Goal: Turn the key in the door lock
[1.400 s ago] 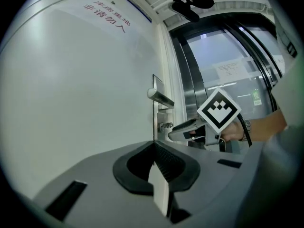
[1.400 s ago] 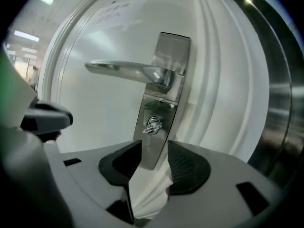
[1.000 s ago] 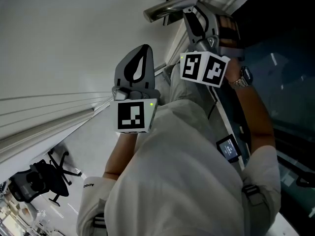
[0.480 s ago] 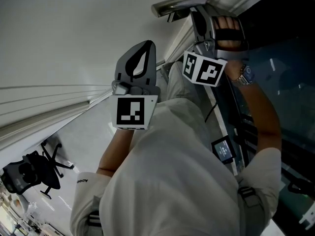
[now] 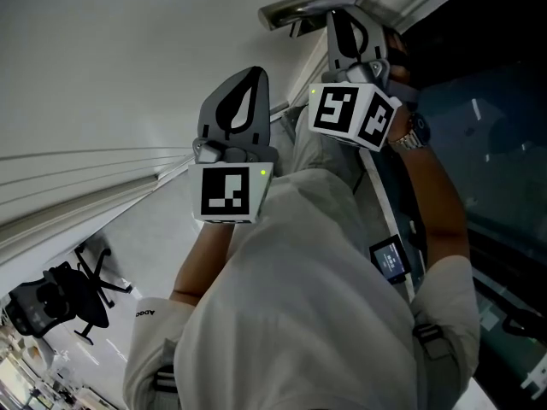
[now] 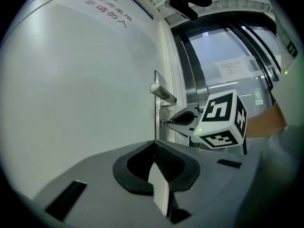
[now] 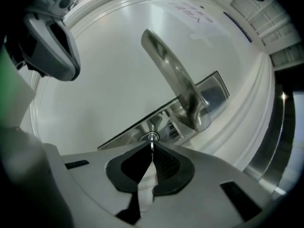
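Observation:
A small metal key (image 7: pixel 151 142) sticks out of the lock cylinder in the steel plate (image 7: pixel 211 95), below the lever handle (image 7: pixel 176 78) of the white door. My right gripper (image 7: pixel 152 148) points at the lock; its jaws are closing, and the pads meet on the key's head. In the head view the right gripper (image 5: pixel 345 22) reaches up under the handle (image 5: pixel 306 7). My left gripper (image 5: pixel 246 82) hangs beside it, away from the lock, shut with nothing between its pads. From the left gripper view the right gripper (image 6: pixel 167 122) touches the door at the lock.
The white door (image 5: pixel 102 75) fills the left side, with red lettering (image 6: pixel 106 8) high on it. A metal frame and dark glass panel (image 5: pixel 487 126) stand to the right. An office chair (image 5: pixel 60 301) sits on the floor behind. A small screen (image 5: pixel 392 258) hangs at the person's side.
The right gripper has rolled about its own axis at the lock, its marker cube turning with it. The left gripper has stayed where it was.

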`<state>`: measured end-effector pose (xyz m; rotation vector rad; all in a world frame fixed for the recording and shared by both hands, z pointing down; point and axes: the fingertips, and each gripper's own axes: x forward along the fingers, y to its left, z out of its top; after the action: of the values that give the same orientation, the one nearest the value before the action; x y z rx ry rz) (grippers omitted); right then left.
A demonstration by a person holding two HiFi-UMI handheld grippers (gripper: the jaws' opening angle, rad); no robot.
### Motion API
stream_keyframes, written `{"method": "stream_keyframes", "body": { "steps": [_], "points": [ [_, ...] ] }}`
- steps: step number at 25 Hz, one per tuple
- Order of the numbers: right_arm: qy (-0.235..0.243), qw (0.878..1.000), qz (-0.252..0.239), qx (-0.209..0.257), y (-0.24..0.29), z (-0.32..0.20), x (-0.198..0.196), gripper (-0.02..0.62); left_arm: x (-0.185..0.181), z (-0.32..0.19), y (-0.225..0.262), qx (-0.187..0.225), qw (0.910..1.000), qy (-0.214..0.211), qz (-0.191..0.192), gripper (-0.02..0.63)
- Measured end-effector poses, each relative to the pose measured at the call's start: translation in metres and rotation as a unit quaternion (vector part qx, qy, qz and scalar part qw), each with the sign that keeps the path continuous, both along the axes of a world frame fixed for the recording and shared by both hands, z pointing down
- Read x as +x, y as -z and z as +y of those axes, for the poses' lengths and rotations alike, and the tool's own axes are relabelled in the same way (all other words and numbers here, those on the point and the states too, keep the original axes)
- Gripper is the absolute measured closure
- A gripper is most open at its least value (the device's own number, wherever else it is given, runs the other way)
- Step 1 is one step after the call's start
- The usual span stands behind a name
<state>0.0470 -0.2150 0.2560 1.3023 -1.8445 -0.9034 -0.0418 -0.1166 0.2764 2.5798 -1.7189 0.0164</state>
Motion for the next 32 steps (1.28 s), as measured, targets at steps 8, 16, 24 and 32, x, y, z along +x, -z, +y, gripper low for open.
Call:
{"method": "stream_keyframes", "body": {
  "steps": [8,16,24,32],
  "points": [
    [0.014,0.963,-0.235,-0.131,0.0005,-0.002,-0.0009,0.586,0.0041,-0.002,-0.0001,-0.001,1.0,-0.001,0.001,0.597],
    [0.014,0.799,-0.531,-0.283,-0.0012,-0.0043,0.0051,0.585,0.0058,-0.0024,-0.0044,-0.012,0.9999,0.0,-0.005,0.597],
    [0.013,0.551,-0.736,-0.393,-0.0037,-0.0063,0.0076,0.584,0.0085,-0.0028,-0.0021,-0.006,1.0,-0.002,0.001,0.597],
    [0.056,0.351,-0.809,-0.468,-0.0028,-0.0066,0.0072,0.584,0.0091,-0.0022,-0.0021,-0.003,1.0,-0.002,0.002,0.597]
  ]
}}
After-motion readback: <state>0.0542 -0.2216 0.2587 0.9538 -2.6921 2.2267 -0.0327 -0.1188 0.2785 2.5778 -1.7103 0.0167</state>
